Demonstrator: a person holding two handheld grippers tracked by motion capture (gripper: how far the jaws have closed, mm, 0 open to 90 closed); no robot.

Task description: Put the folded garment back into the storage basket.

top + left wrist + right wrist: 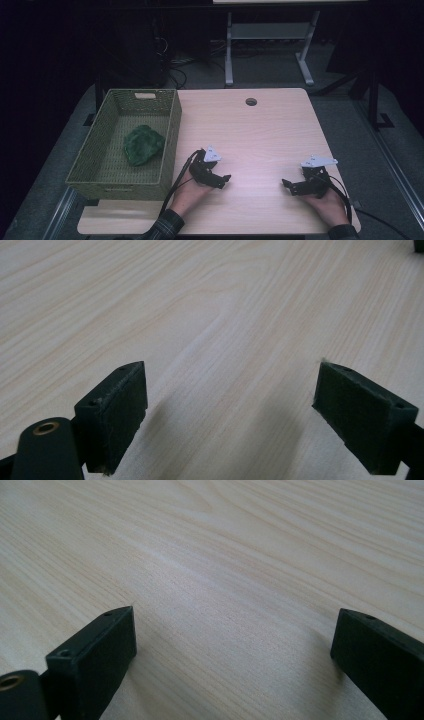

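My left gripper (226,178) rests low over the light wooden table (250,135) near its front, just right of a green woven basket (172,125). Its jaws point right and stand open (230,405) with bare wood between them. My right gripper (285,184) sits near the table's front right, jaws pointing left toward the other one. It is open too (235,650), holding nothing. A crumpled dark green cloth (143,144) lies inside the basket.
The basket overhangs the table's left edge. A round cable hole (251,102) sits near the far edge. Cables (176,185) trail from both grippers toward the front. Beyond the table are a desk frame (265,45) and dark floor.
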